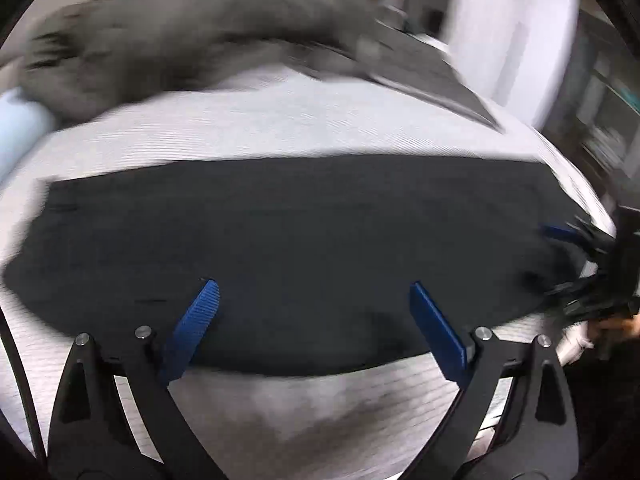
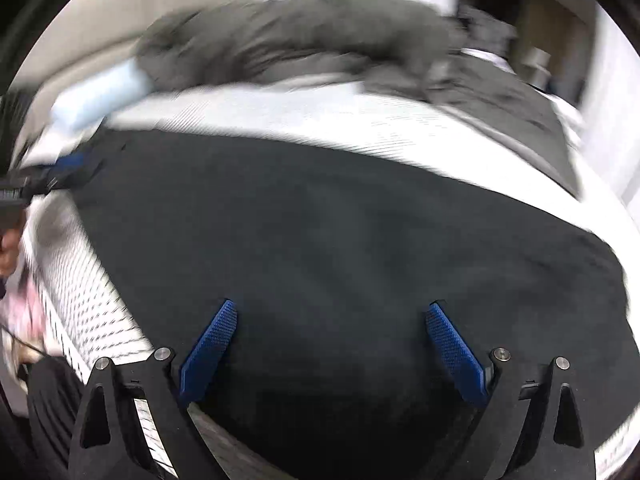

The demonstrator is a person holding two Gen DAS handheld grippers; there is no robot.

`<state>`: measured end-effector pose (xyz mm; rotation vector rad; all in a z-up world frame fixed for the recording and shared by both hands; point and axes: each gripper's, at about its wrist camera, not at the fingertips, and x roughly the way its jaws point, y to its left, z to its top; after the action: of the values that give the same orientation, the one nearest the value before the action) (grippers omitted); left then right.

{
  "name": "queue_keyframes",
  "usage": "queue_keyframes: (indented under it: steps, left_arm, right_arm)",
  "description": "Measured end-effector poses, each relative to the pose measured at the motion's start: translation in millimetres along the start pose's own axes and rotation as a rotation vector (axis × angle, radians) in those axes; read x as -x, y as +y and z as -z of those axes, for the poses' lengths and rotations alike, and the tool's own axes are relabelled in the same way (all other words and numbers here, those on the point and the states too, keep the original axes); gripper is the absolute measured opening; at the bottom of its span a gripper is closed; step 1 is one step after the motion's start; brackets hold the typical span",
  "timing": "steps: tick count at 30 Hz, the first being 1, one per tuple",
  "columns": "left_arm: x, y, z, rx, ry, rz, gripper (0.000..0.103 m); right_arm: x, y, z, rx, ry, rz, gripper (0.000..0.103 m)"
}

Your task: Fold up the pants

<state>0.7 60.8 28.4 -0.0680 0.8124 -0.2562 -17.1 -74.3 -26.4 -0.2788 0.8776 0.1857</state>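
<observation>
While both views are smeared with motion blur, the layout reads clearly enough: black pants (image 1: 288,248) lie spread flat across a white, finely ribbed bed (image 1: 280,128), forming a long dark band from one side to the other.

From the left wrist view, the left gripper (image 1: 314,292) hangs over the near edge of the pants with its jaws spread wide — the blue pads (image 1: 194,328) stand well apart, and nothing is pinched between them; the cloth simply lies beneath. At the far right of that view the right gripper (image 1: 568,240) shows as a blurred dark shape with a blue tip, over the end of the pants.

From the right wrist view, the right gripper (image 2: 332,316) is likewise spread wide above the pants (image 2: 340,260), its pads (image 2: 456,356) apart and empty. The fabric fills most of this view and looks slightly rumpled toward the right edge. At the far left the left gripper (image 2: 60,168) appears small and blurred at the corner of the pants, with part of a hand (image 2: 10,248) below it.

Behind the pants, a grey blanket (image 1: 180,40) is heaped along the far side of the bed, with a pale blue pillow (image 2: 100,96) beside it — both well apart from the pants.
</observation>
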Motion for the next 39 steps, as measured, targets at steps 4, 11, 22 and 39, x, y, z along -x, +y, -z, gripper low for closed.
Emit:
queue_keyframes:
  steps: [4, 11, 22, 39]
  left_arm:
    - [-40, -48, 11, -0.122, 0.073, -0.041, 0.095]
    - [-30, -12, 16, -0.088, 0.073, -0.021, 0.095]
    - [-20, 7, -2, -0.052, 0.027, -0.095, 0.09]
    - [-86, -66, -26, -0.158, 0.131, -0.023, 0.086]
  right_arm:
    - [0, -4, 7, 0.03, 0.015, -0.007, 0.096]
    - [24, -133, 63, -0.157, 0.064, 0.221, 0.098]
    - [77, -236, 91, -0.409, -0.016, 0.488, 0.098]
    - [-3, -179, 29, -0.161, 0.113, 0.458, 0.096]
